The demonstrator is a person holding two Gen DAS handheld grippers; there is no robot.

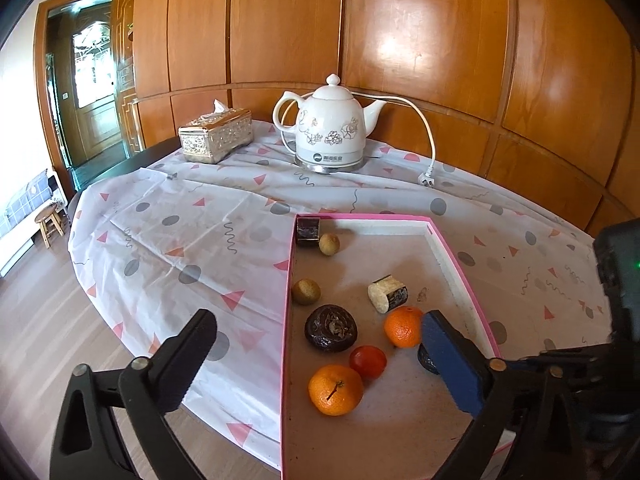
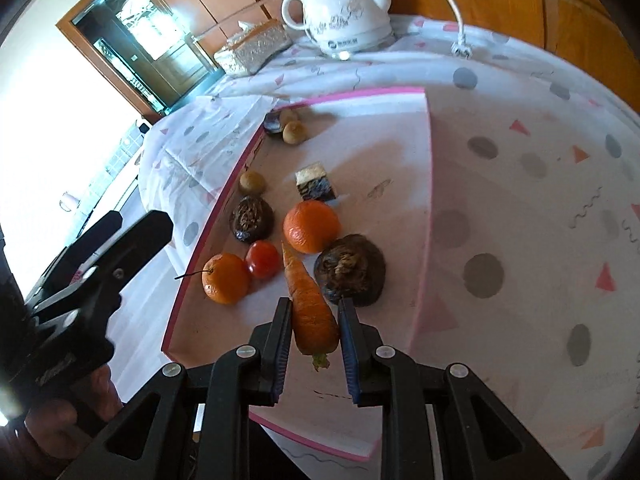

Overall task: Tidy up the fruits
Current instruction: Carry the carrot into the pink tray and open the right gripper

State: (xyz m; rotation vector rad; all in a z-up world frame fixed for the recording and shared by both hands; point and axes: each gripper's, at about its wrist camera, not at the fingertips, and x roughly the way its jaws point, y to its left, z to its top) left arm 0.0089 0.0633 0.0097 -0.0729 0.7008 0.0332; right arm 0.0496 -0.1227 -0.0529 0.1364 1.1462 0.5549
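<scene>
Tray (image 1: 460, 264): oranges, tomato (image 1: 368, 361) | left tool (image 1: 320, 344): wide | right tool (image 2: 314, 312): gripping carrot (image 2: 312, 308)

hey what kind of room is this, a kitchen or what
Probably a home dining or living room, not clearly a kitchen: a table under a patterned tablecloth, a white electric kettle beside a tissue box, and wood-panelled walls behind.

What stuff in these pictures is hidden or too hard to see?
- Dark fruit, left wrist view: mostly hidden behind the left gripper's blue pad.
- Pink box, right wrist view: near end covered by the right gripper, shut on the carrot.
- Kettle label: print too small in both views.
- Person's hand, right wrist view: dark, cut off by the edge.
</scene>
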